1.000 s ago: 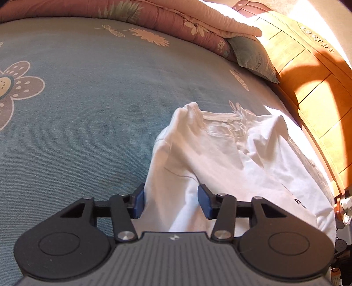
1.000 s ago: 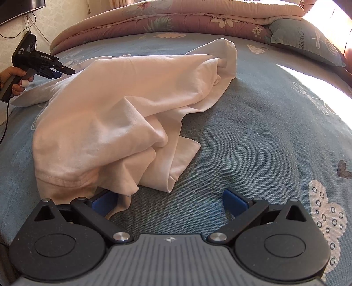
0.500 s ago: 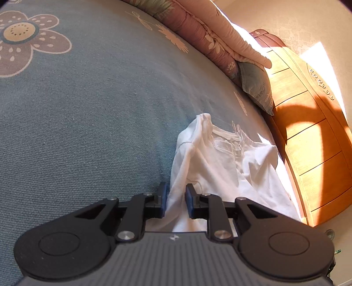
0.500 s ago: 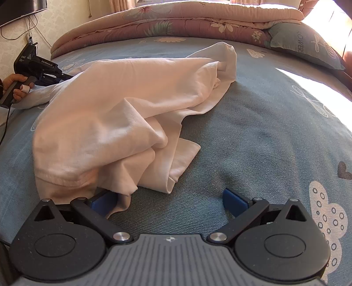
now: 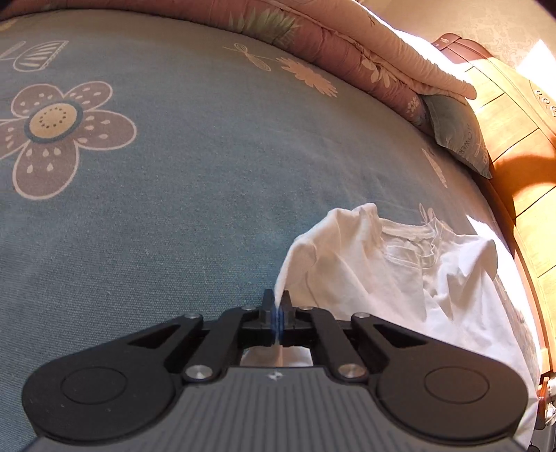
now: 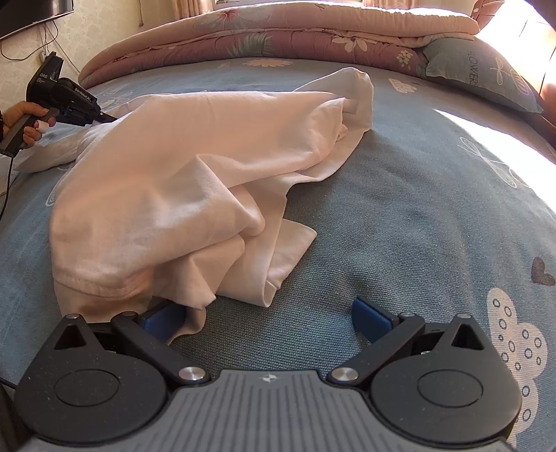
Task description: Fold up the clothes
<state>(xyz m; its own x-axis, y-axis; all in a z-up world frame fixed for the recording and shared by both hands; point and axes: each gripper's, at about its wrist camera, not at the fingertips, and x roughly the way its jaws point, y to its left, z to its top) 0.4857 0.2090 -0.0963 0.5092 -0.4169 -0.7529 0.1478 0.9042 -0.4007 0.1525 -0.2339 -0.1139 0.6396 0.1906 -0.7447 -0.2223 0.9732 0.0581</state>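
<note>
A white T-shirt point(image 5: 382, 271) lies crumpled on the blue flowered bed cover point(image 5: 173, 194), collar facing away from me. My left gripper point(image 5: 277, 304) is shut on a thin edge of the shirt, which rises from between the pads. In the right wrist view the same T-shirt point(image 6: 180, 180) lies bunched, and the left gripper point(image 6: 104, 118) shows at the far left, held by a hand point(image 6: 24, 118), pinching the shirt's edge. My right gripper point(image 6: 267, 313) stands wide open low over the cover; its left pad touches the shirt's hem, and nothing lies between the fingers.
A rolled pink floral quilt point(image 6: 278, 31) and a blue-green pillow point(image 6: 483, 73) lie along the far side of the bed. A wooden bed frame point(image 5: 514, 146) runs along the right in the left wrist view. A cable point(image 6: 7, 180) hangs below the hand.
My left gripper's jaws have closed from wide apart onto the shirt's edge, and that hand has shifted and rolled. The right gripper has stayed still and open.
</note>
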